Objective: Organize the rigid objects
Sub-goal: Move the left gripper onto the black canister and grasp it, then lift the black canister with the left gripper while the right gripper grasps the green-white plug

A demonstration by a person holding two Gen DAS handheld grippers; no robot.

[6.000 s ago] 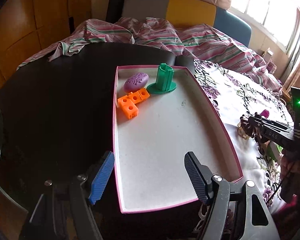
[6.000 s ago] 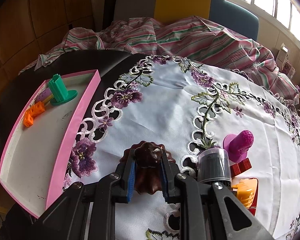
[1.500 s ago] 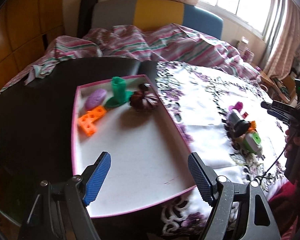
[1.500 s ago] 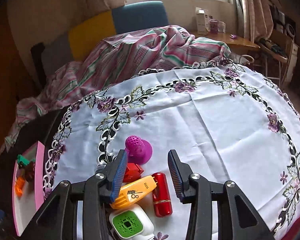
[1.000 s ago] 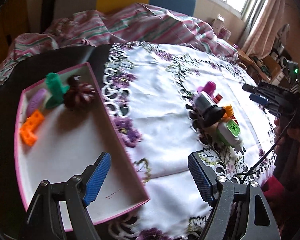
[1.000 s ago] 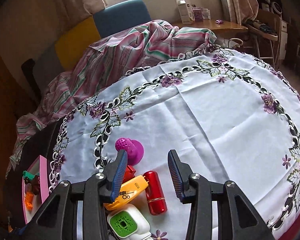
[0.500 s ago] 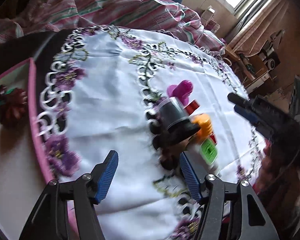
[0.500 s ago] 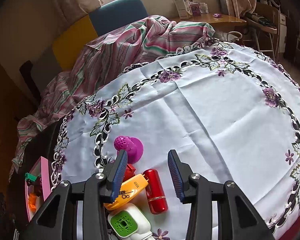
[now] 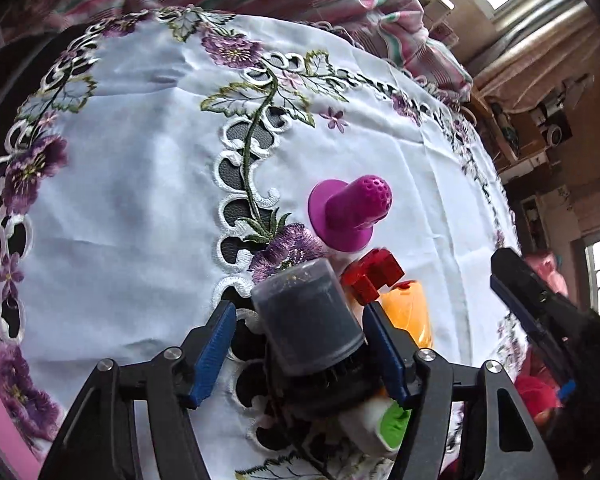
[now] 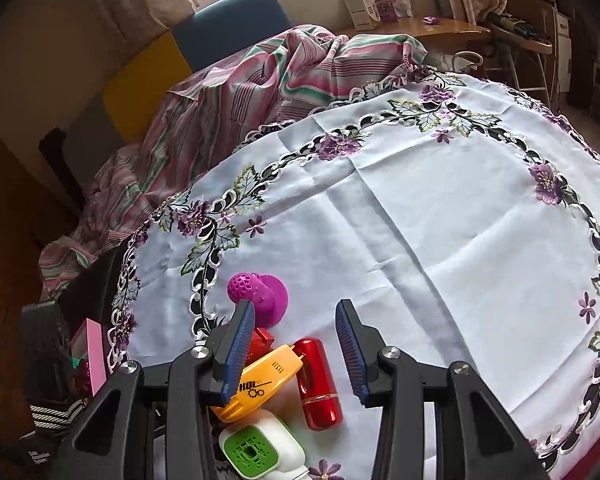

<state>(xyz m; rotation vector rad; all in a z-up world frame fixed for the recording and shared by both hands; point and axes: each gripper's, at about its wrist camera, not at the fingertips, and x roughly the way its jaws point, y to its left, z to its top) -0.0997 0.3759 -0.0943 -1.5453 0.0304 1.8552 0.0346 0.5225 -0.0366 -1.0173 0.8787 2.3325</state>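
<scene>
Progress partial: some pieces already in tray (image 10: pixel 94 354) off cloth's left edge. Left gripper (image 9: pixel 300 354) straddles dark canister (image 9: pixel 308 320), jaws just narrowed, not clamped. Right gripper (image 10: pixel 296 354) half-open, empty, over pile.

The orange tool (image 10: pixel 260 380) bears black letters reading roughly "KOL"; nothing else is legible.

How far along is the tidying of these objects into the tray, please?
Done: a few pieces lie in the pink tray, barely in view. In hand: the left gripper has just been closing its jaws around the dark jar, not visibly clamping yet. Left: the pink cone, red block, orange tool, red tube and green-and-white gadget on the tablecloth; the right gripper hovers open over them.
</scene>
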